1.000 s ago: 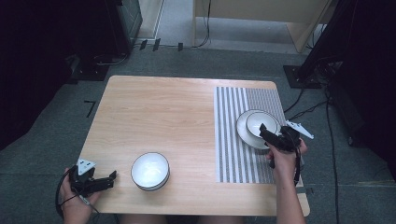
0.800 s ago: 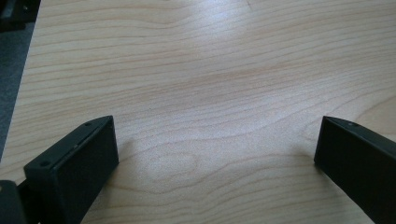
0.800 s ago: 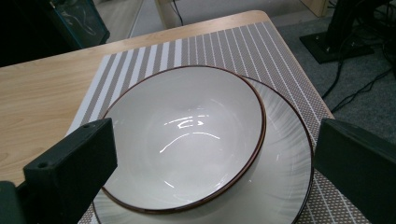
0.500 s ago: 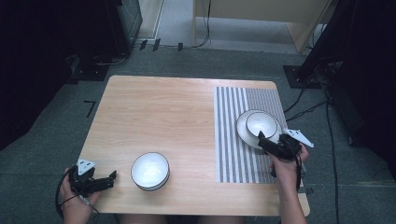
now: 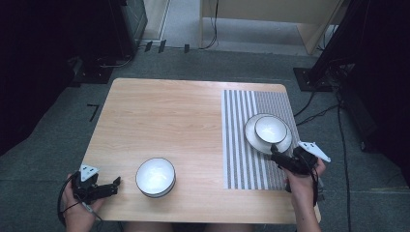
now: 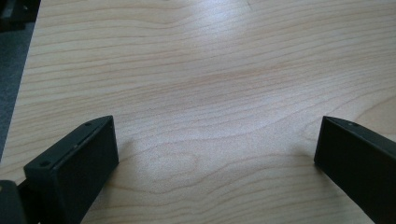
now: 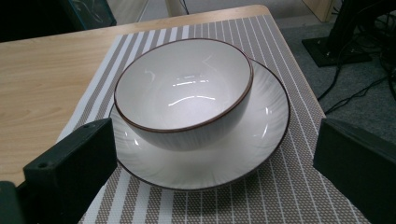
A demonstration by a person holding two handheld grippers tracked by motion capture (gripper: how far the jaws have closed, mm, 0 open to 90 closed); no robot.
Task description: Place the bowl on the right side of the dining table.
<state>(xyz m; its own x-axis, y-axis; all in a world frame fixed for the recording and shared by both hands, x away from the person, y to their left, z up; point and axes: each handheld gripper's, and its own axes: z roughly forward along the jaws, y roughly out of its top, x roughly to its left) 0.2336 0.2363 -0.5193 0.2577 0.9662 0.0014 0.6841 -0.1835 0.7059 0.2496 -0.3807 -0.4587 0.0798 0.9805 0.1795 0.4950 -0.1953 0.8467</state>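
Your right gripper (image 5: 279, 158) sits just off the near rim of the wide white plate with the dark edge (image 5: 253, 138), jaws spread wide and holding nothing. In the right gripper view the plate (image 7: 261, 140) lies between the two jaws but ahead of them, apart from both. The small white bowl with the brown rim (image 5: 270, 128) stands upright in the plate, set toward its far side. Both rest on the beige-and-white striped woven placemat (image 5: 241, 145), which runs along the right end of the light wooden table (image 5: 164, 116); the mat's right border lies close to the table's edge, with grey floor right beyond it.

Your left gripper (image 5: 114, 184) rests at the near left corner of the table, jaws wide apart over bare wood and empty. The second white bowl with a dark rim (image 5: 155, 177) stands just to its right, near the front edge. The broad middle and far half of the table lie open.
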